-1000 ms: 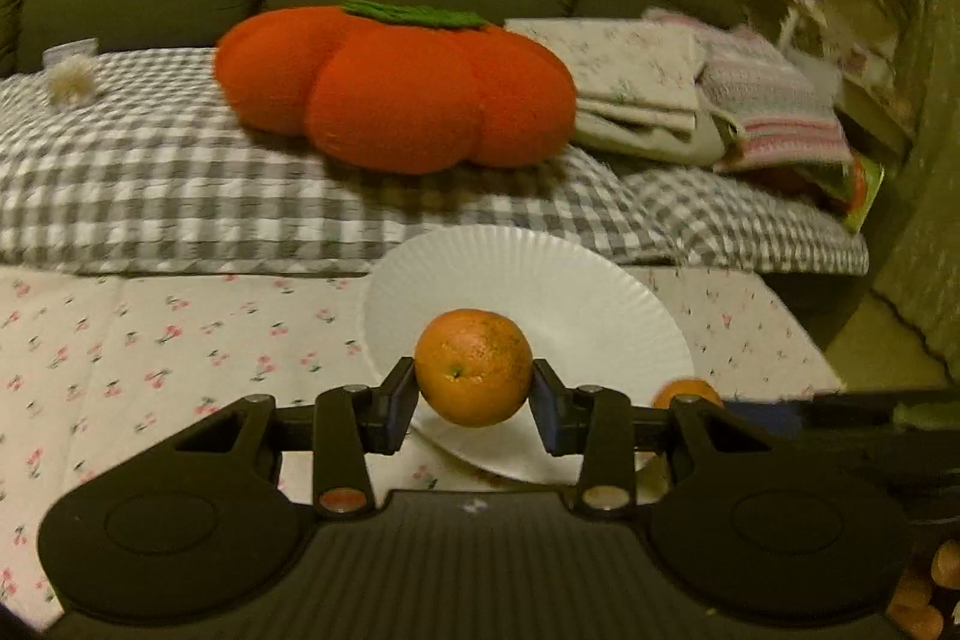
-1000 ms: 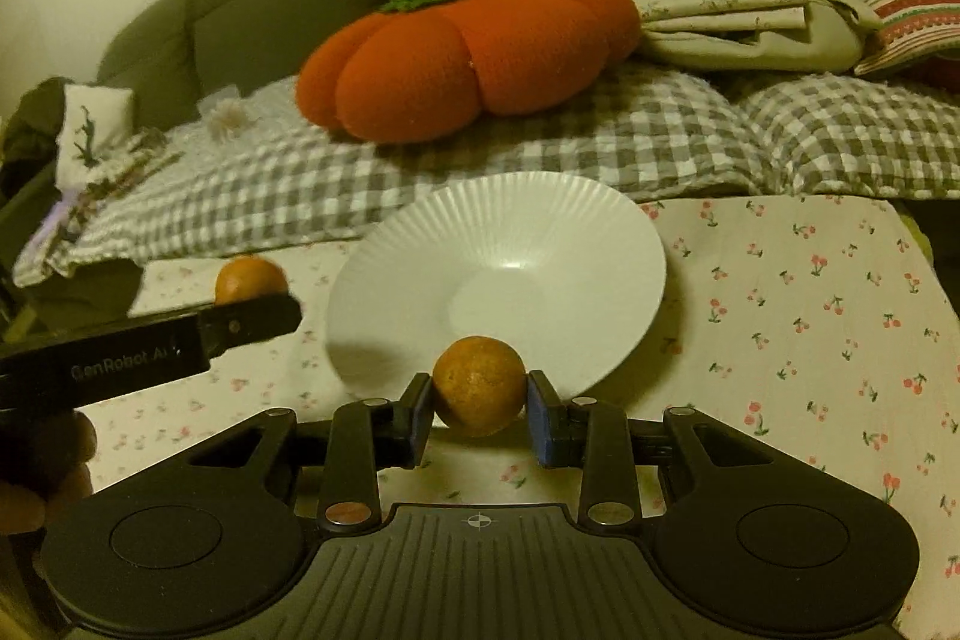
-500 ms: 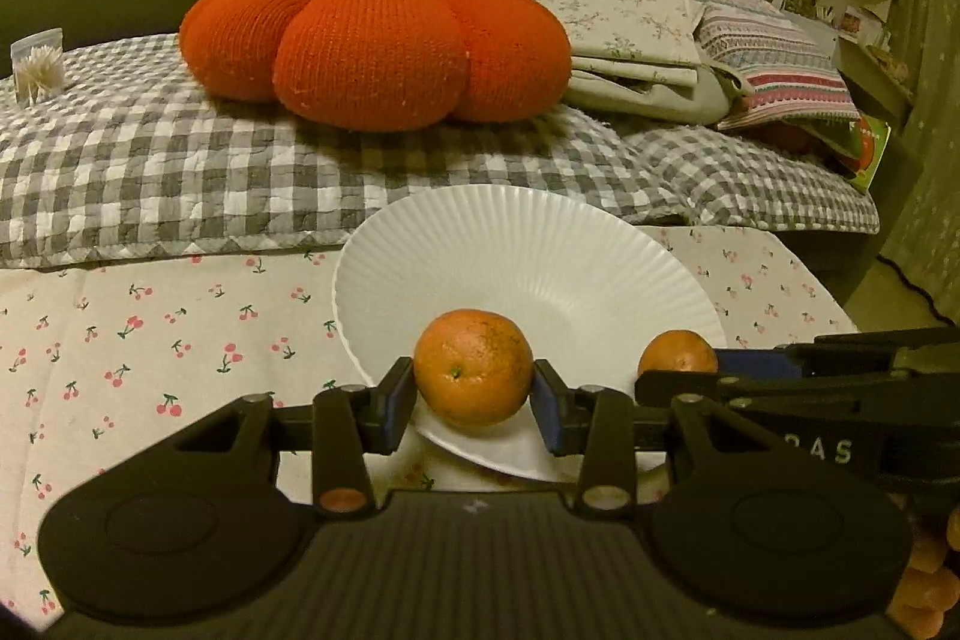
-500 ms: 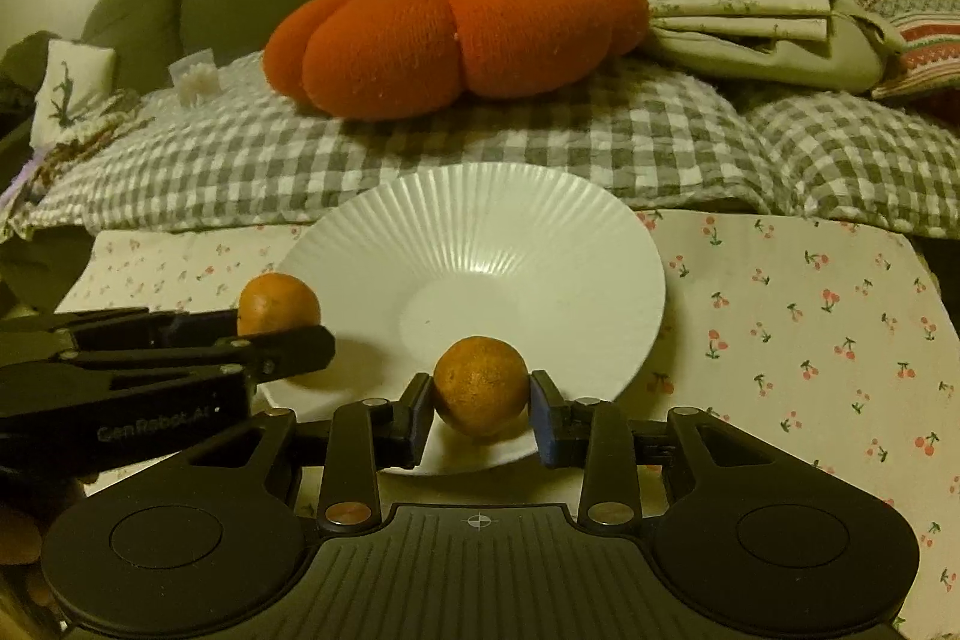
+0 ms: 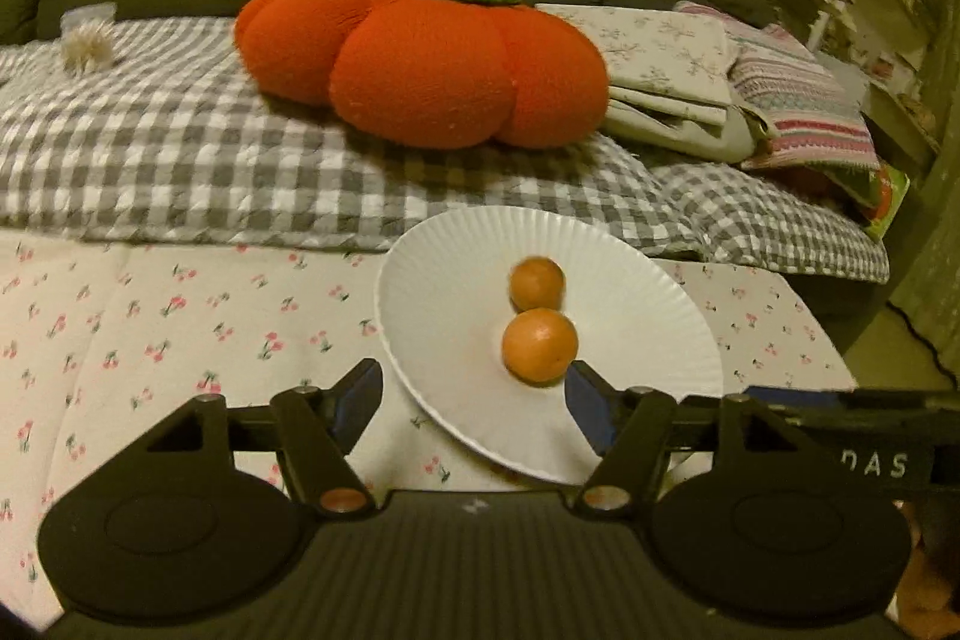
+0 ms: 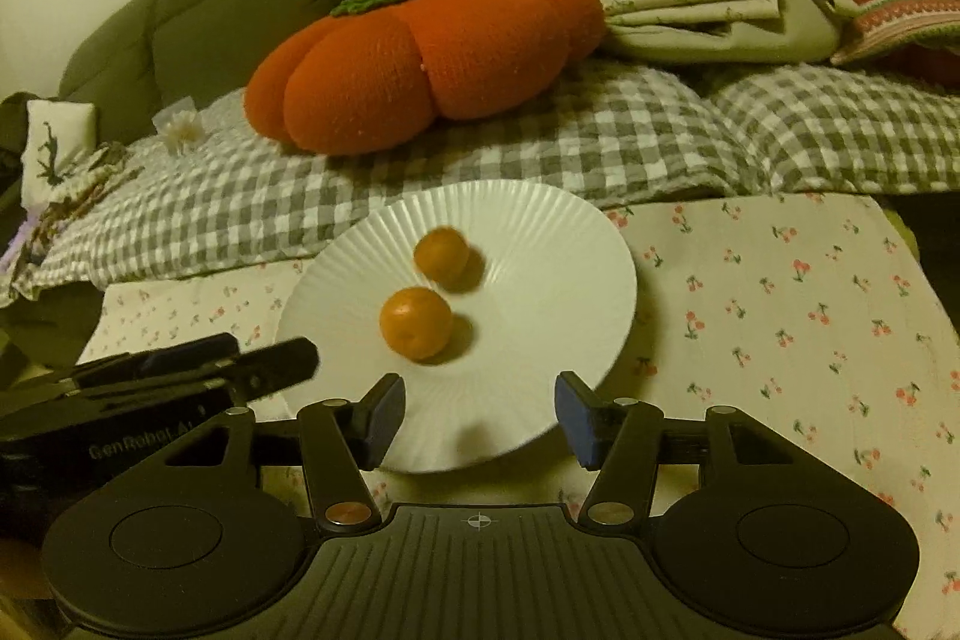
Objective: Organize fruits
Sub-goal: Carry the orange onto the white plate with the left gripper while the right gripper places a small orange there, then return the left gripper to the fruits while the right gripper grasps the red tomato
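Nearest, the left gripper (image 5: 474, 400) and the right gripper (image 6: 478, 419) both stand with fingers wide apart, gripping nothing. Just beyond them a white ribbed plate (image 6: 540, 232) rests on the cherry-print cloth (image 6: 780, 292), carrying two oranges: the near orange (image 6: 415, 322) and the far orange (image 6: 442, 253) (slightly blurred). Farther back a pumpkin cushion (image 5: 420, 61) lies on the checked blanket (image 5: 150, 148).

2 small round oranges: a nearer one (image 5: 539, 345) and a farther one (image 5: 537, 282). 1 white ribbed paper plate (image 5: 456, 280). 1 big orange pumpkin-shaped plush cushion (image 5: 420, 61). 2 black two-finger grippers: the left gripper (image 5: 474, 400) and the right gripper (image 6: 479, 418).
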Available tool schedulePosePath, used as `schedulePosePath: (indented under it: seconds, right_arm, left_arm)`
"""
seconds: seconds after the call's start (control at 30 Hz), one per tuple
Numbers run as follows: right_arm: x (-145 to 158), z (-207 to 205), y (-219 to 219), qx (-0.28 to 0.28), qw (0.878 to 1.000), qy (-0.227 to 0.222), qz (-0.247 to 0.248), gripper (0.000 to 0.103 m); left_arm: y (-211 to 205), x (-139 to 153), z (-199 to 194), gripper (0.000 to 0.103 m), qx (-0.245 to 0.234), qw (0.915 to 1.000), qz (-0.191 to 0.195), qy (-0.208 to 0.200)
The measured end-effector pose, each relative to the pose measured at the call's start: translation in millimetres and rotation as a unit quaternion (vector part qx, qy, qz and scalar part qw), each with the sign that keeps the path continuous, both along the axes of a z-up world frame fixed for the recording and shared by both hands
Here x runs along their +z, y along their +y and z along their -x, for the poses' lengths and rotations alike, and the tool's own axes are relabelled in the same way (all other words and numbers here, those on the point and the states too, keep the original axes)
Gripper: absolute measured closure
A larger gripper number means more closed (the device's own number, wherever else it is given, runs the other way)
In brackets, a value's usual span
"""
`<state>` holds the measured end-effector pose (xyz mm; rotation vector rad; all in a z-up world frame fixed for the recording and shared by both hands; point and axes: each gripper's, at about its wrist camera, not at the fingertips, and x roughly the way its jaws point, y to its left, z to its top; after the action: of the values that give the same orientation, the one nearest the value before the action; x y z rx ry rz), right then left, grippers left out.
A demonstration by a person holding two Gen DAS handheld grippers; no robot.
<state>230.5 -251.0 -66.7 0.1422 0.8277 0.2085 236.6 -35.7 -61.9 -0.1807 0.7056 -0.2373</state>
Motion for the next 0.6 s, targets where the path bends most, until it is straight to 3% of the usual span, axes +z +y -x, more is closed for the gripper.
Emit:
schedulePosePath:
  seconds: [0.27, 0.5, 0.6]
  right_arm:
    - [14.9, 18.6, -17.0, -0.035, 0.999, 0.027, -0.031, 0.048]
    - [29.4, 47.8, -30.7, -0.043, 0.997, 0.031, -0.048, 0.048]
    - [35.8, 56.7, -25.7, -0.026, 0.998, 0.028, -0.048, 0.040]
  left_arm:
    - [14.3, 7.4, 23.1, 0.036, 0.019, 0.9990, 0.001, 0.041]
    - [8.4, 17.8, 52.6, 0.036, 0.003, 0.9980, -0.037, 0.052]
    - [5.4, 20.4, 63.2, 0.036, -0.006, 0.9970, -0.044, 0.063]
